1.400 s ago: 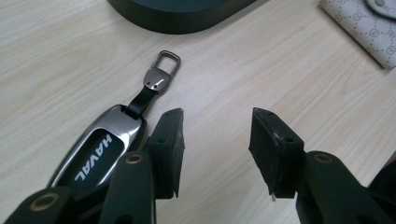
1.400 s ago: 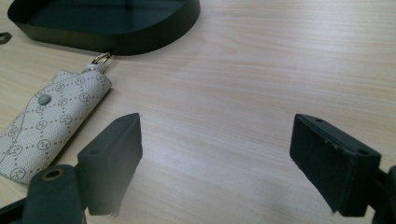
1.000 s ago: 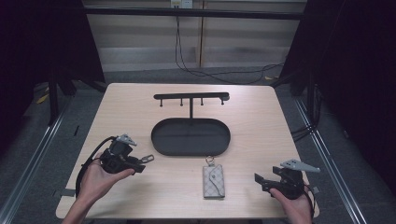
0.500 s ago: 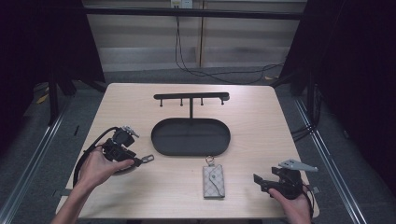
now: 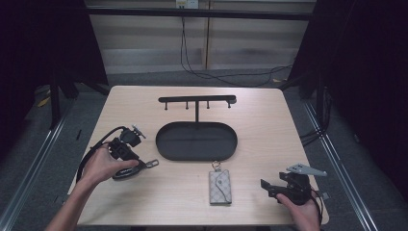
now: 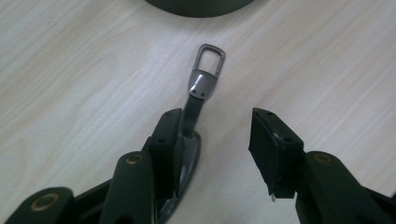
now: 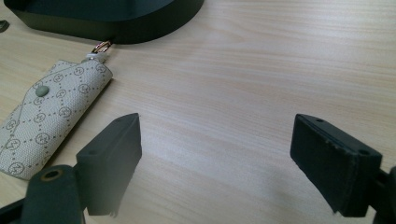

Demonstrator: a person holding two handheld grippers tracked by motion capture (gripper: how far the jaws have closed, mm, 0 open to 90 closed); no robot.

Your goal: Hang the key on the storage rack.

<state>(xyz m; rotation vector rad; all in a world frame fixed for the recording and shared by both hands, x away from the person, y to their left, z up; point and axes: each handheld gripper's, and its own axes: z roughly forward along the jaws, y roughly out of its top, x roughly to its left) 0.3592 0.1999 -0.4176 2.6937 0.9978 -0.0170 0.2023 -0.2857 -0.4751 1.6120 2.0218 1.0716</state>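
Key case (image 5: pixel 220 186), monogram-patterned with a snap flap, lies flat near the front edge of the table (image 5: pixel 269 125), just in front of the black oval tray (image 5: pixel 196 140). Its long axis runs front to back, ring end towards the tray.

The right gripper (image 5: pixel 269 186) sits near the front right corner, jaws wide apart and empty, aimed towards the case across bare wood; in the right gripper view the case (image 7: pixel 46 126) lies off its left jaw. That hand looks the nearer to the case.

The left gripper (image 6: pixel 219 140), by the left edge, is parted too. A dark strap with a metal loop (image 6: pixel 204 74) lies against its left jaw on the table, not clamped, loop end pointing towards the tray.
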